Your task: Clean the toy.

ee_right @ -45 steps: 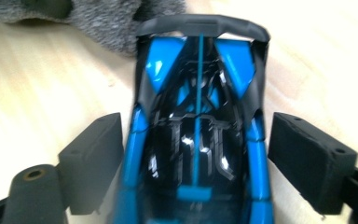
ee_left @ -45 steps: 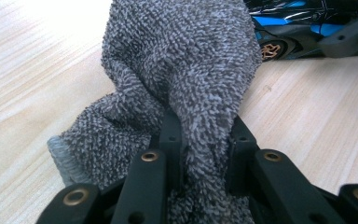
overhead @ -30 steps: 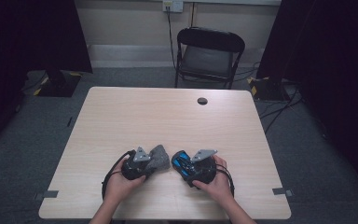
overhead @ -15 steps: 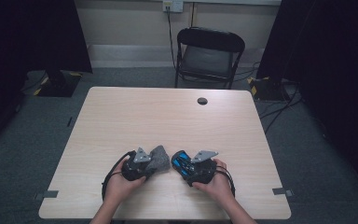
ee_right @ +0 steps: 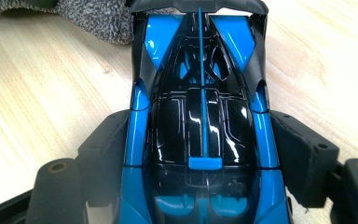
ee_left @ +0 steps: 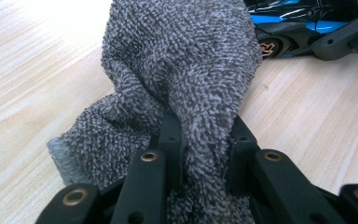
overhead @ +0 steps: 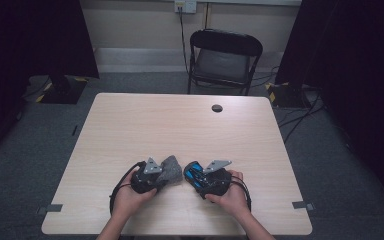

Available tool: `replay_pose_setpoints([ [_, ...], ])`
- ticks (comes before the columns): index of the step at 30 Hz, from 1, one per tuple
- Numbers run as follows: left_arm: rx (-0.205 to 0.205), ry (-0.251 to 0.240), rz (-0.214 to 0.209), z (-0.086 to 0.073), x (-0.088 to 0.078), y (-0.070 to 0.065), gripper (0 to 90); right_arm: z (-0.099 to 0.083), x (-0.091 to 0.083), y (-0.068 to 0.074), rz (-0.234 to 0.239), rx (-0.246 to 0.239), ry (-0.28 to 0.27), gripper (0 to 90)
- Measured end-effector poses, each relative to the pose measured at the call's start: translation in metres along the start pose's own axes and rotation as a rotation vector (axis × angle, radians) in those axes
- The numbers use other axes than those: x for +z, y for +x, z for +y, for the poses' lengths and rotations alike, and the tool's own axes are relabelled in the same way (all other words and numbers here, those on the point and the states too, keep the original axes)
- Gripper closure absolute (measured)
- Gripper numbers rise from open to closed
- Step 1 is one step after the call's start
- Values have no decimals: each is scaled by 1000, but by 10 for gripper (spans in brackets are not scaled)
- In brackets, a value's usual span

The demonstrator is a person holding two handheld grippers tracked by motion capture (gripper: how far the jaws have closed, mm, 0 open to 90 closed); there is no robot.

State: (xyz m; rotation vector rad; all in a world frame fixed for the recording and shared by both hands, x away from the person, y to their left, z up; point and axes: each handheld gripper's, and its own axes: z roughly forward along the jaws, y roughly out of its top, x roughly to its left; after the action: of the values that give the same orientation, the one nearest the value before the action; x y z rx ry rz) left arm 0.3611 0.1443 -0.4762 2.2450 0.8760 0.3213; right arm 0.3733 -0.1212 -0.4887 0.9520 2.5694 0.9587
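While a grey cloth is pinched tight by the left gripper near the table's front edge, a blue toy car is held between the just-closing jaws of the right gripper

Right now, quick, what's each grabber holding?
Left gripper: shut on the grey cloth.
Right gripper: jaws just closing, pressed on the blue toy car.
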Motion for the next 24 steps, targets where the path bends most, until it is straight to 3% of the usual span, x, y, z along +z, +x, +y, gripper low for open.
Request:
replay_pose_setpoints([
  [16, -16, -17, -7, 0, 0, 2, 729, -1, -2, 1, 0, 16, -14, 262],
  [24, -19, -26, -3, 2, -2, 3, 730, 0, -6, 0, 30, 43, -38, 263],
])
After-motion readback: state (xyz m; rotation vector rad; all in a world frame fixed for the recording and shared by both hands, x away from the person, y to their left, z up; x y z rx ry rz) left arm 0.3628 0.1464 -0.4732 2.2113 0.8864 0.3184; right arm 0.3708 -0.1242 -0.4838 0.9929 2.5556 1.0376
